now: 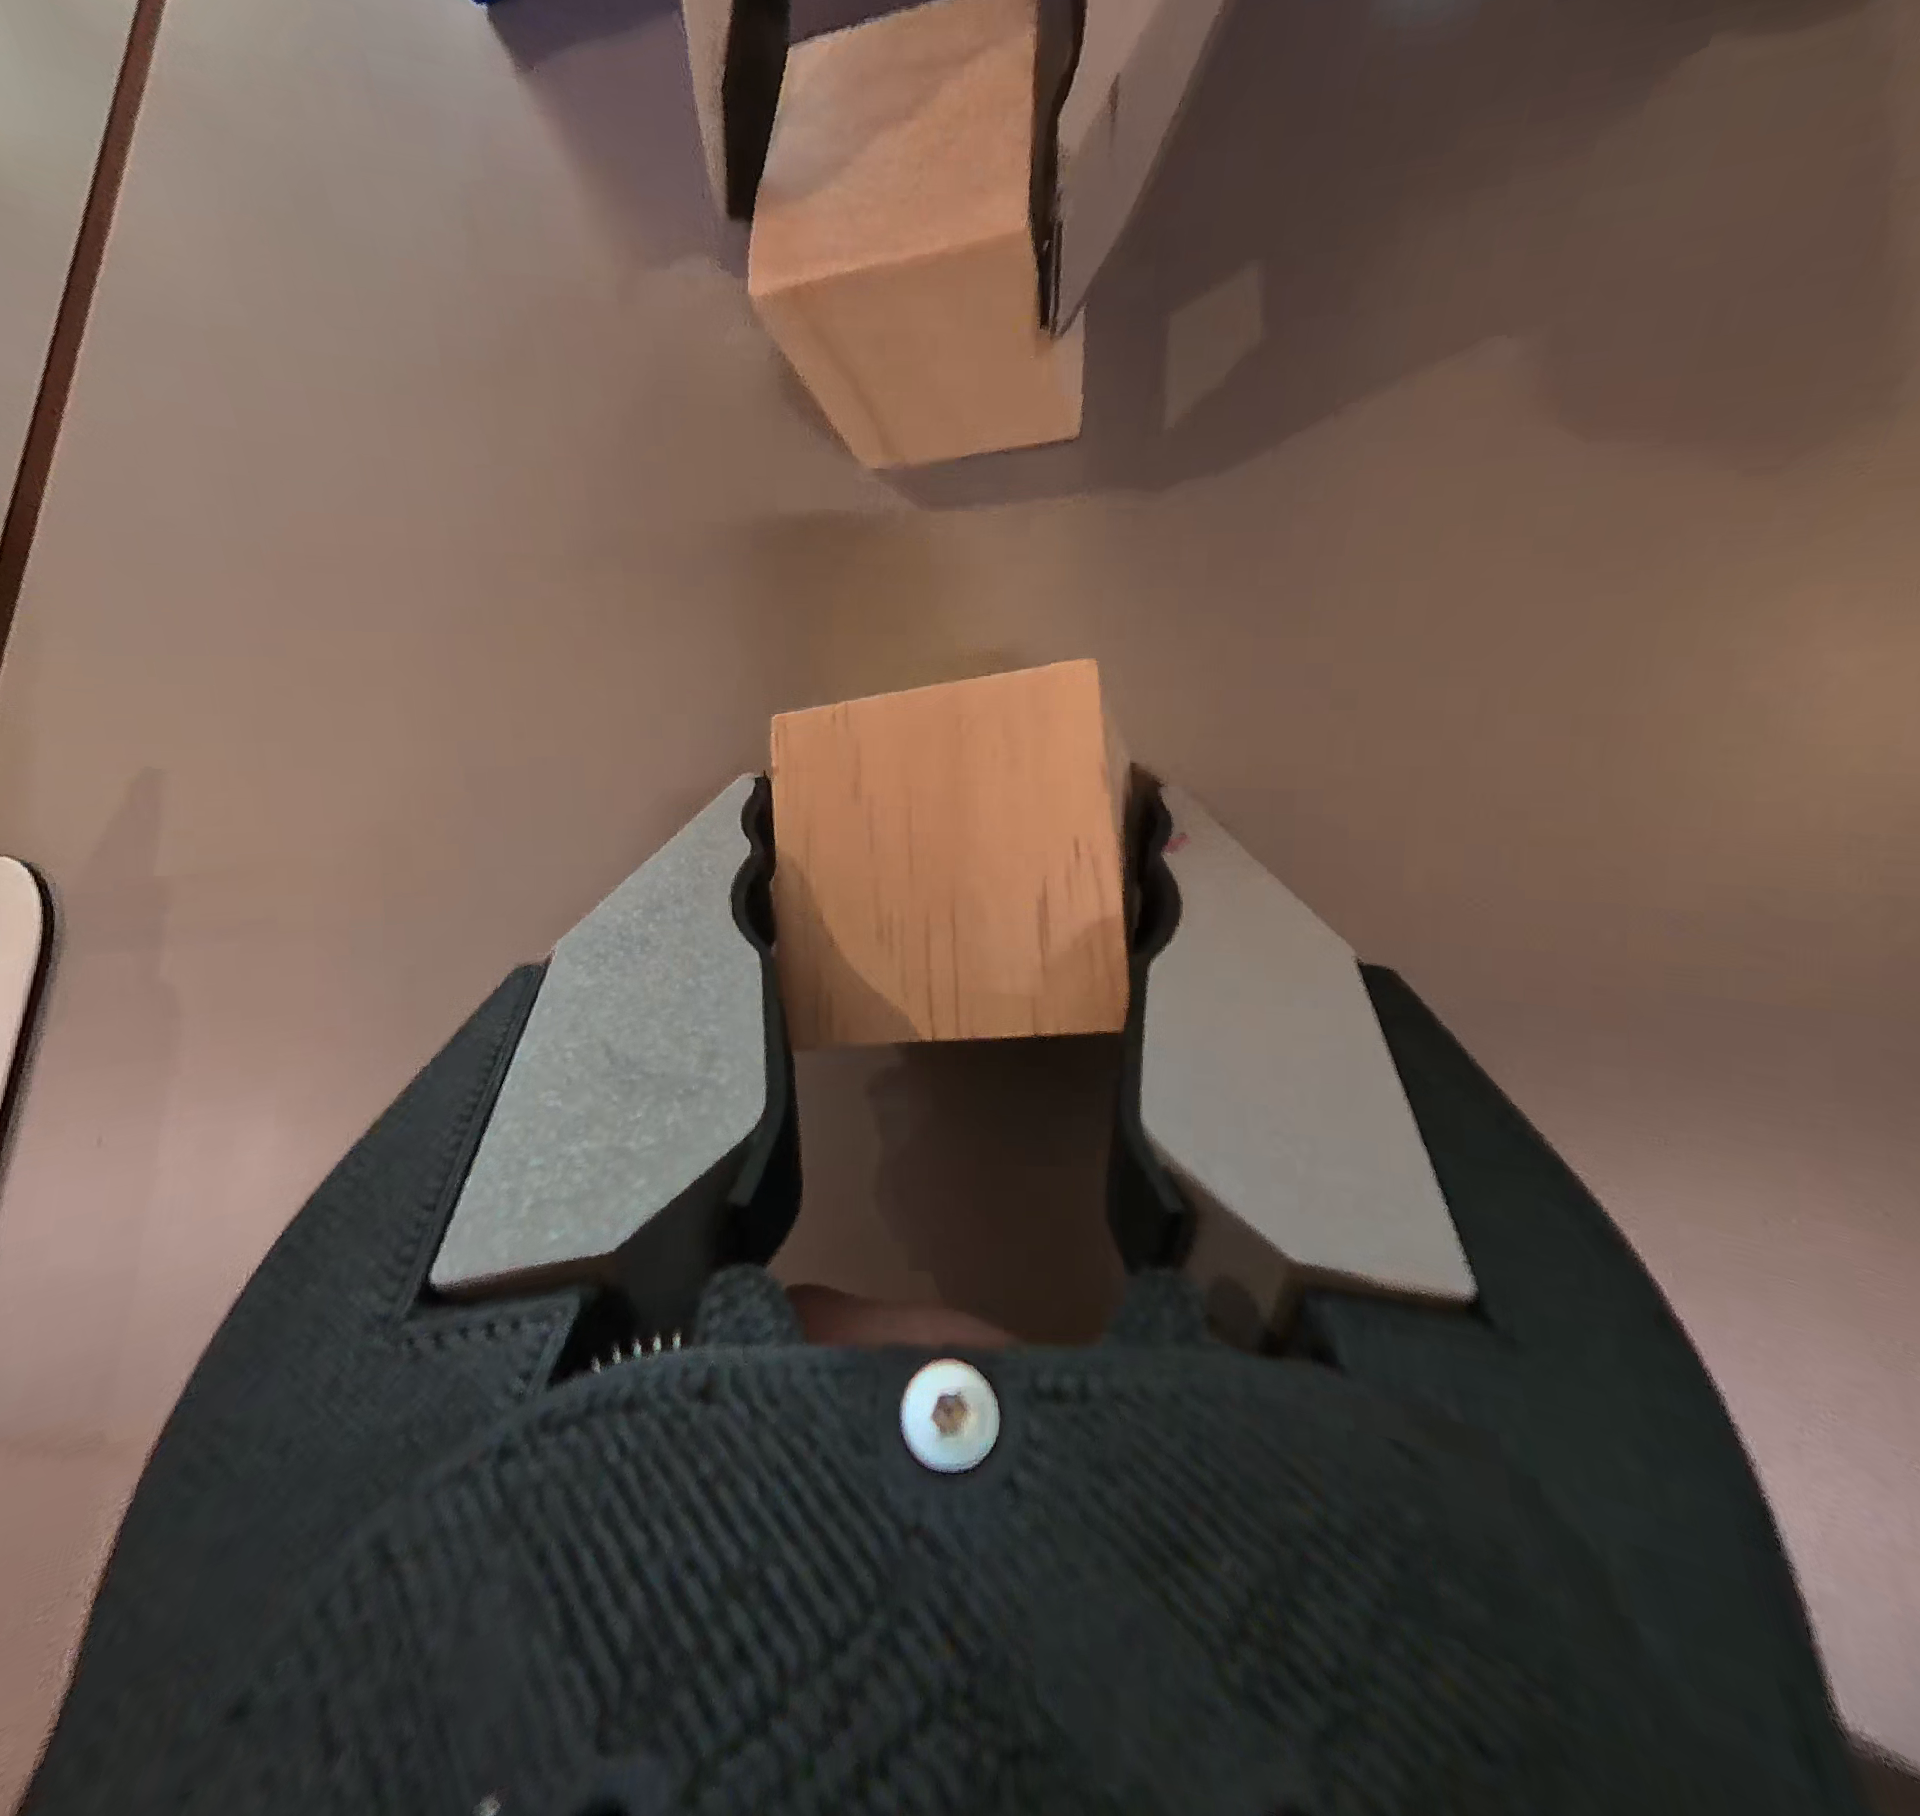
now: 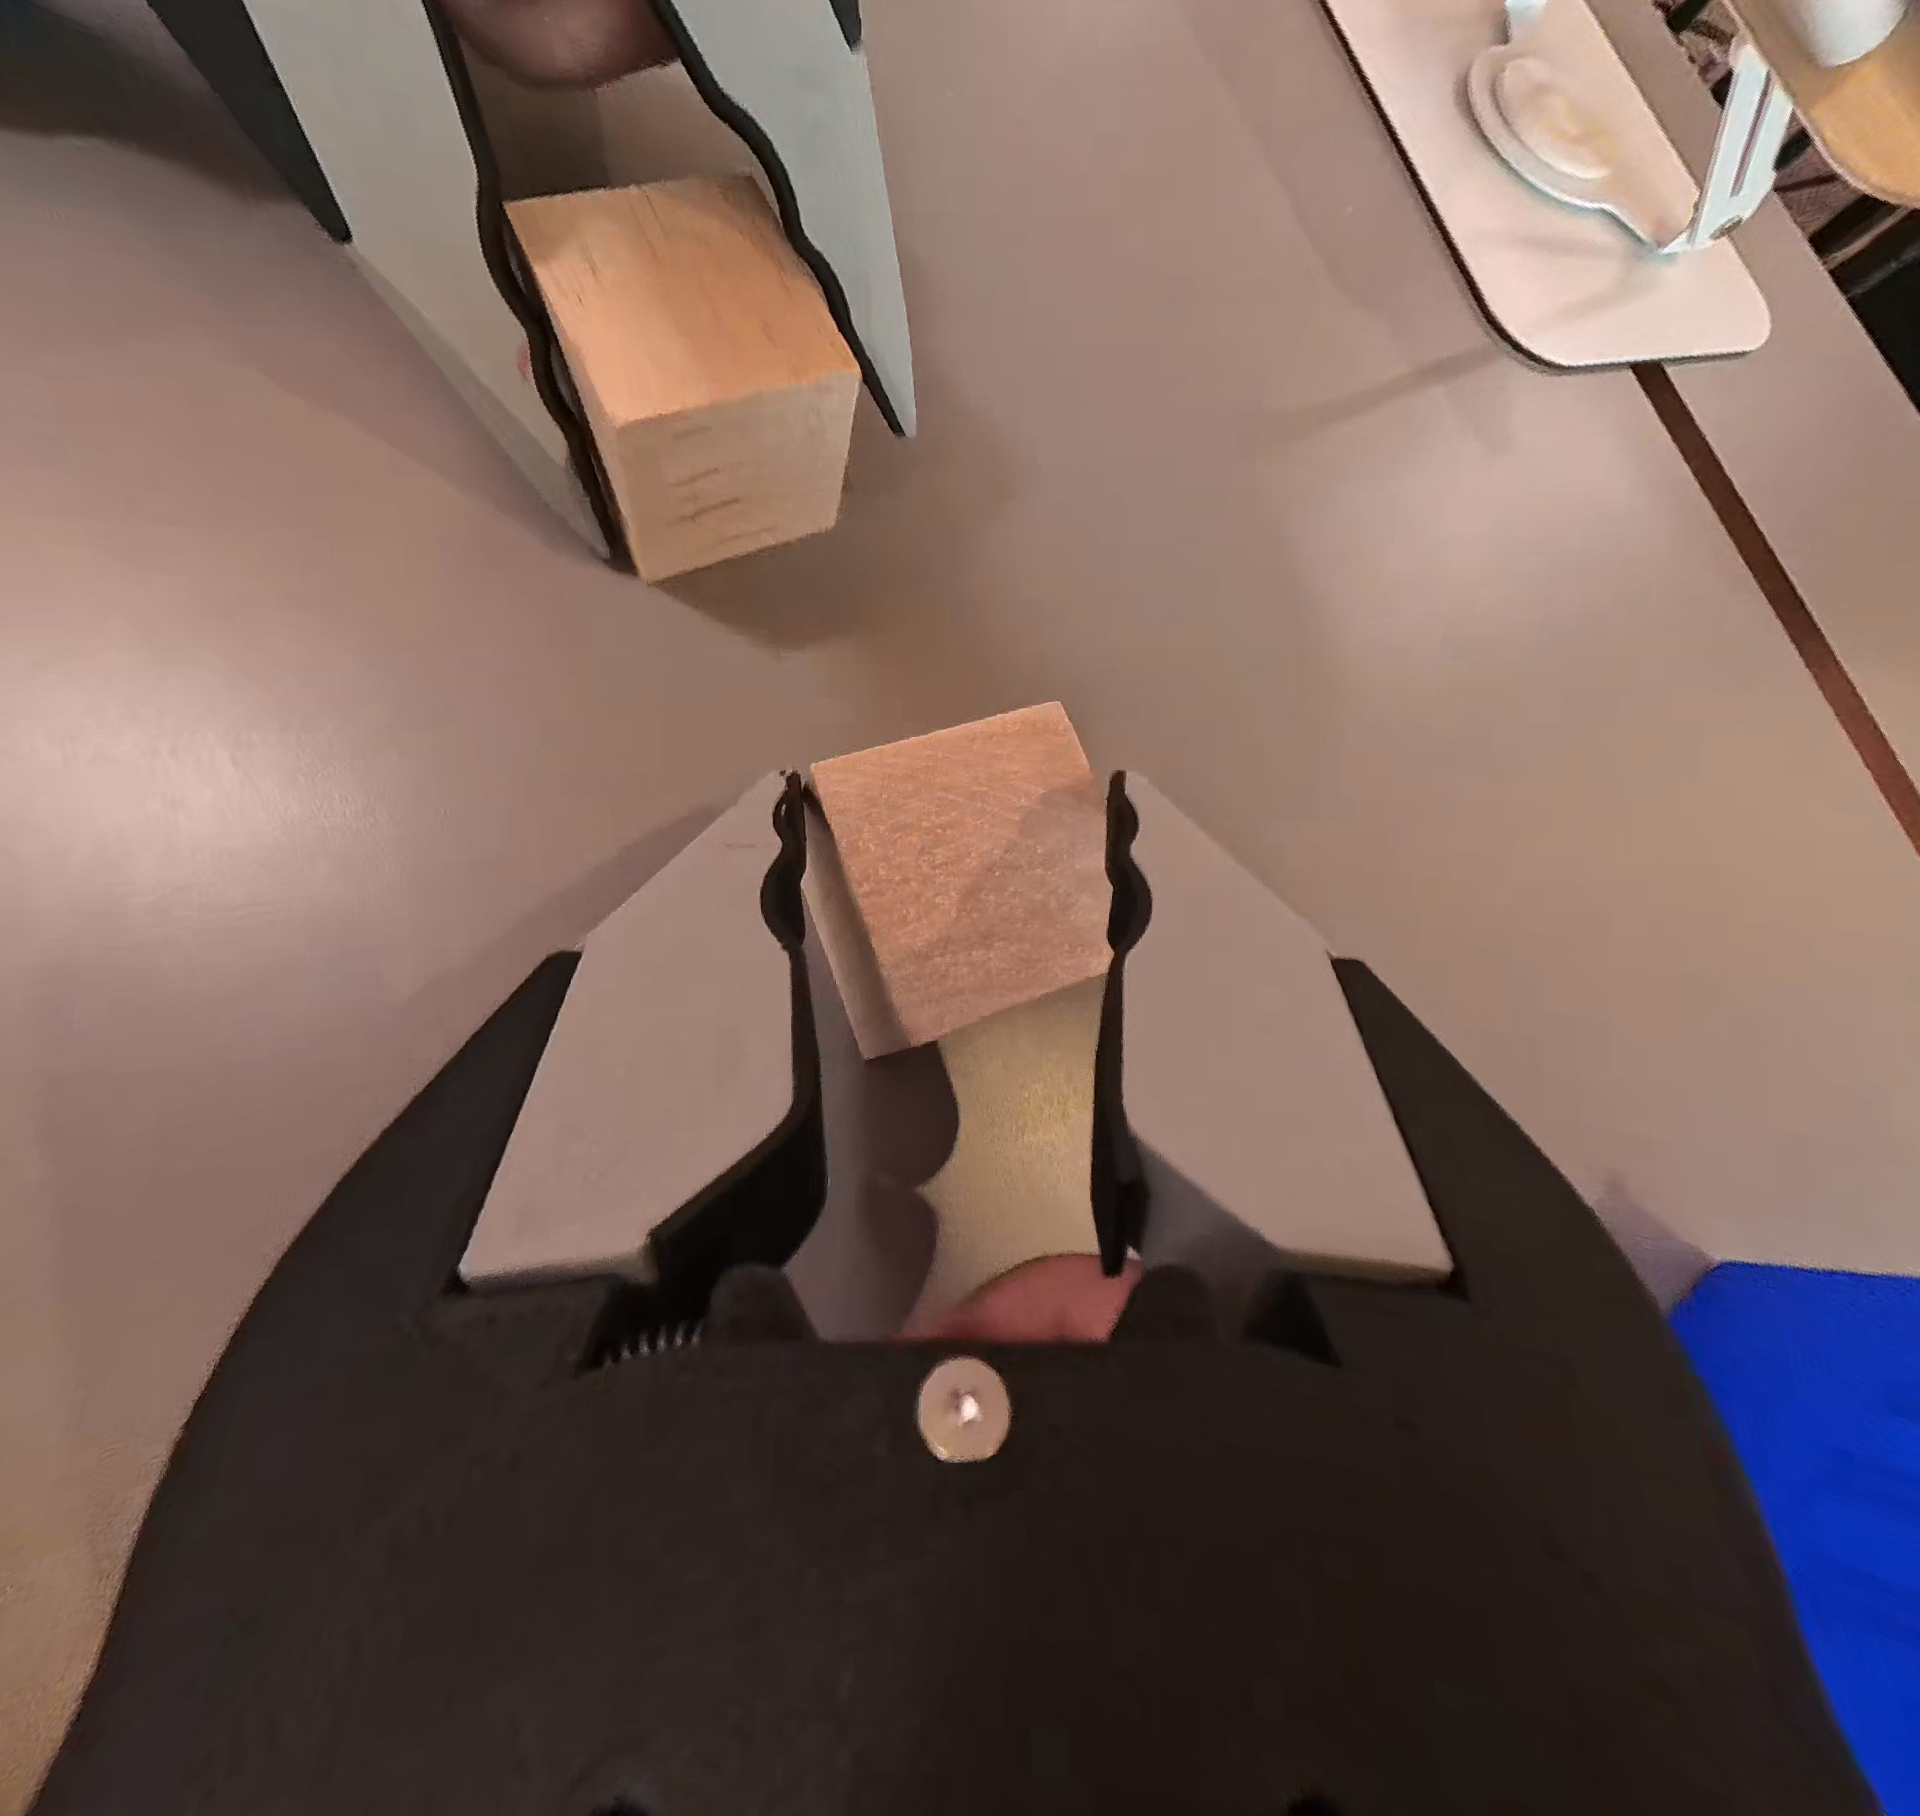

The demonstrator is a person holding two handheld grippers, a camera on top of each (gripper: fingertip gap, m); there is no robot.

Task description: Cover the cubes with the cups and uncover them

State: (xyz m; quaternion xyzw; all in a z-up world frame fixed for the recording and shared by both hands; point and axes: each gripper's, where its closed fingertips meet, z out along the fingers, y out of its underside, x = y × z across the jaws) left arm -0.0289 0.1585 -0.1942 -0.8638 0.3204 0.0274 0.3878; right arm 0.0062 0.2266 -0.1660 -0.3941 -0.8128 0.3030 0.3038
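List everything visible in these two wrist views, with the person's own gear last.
Wooden cubes: two, light tan, one between each claw's fingers: left cube, right cube.
Table: one, beige-grey, under everything.
Blue object: one, blue, at the table edge beside the right claw; cut off, kind unclear.
Stand base: one, white plate with a metal arm, far right corner.
Cups: none in view.
Left claw: one, black with grey fingers, around the left cube.
Right claw: one, same colours, around the right cube.
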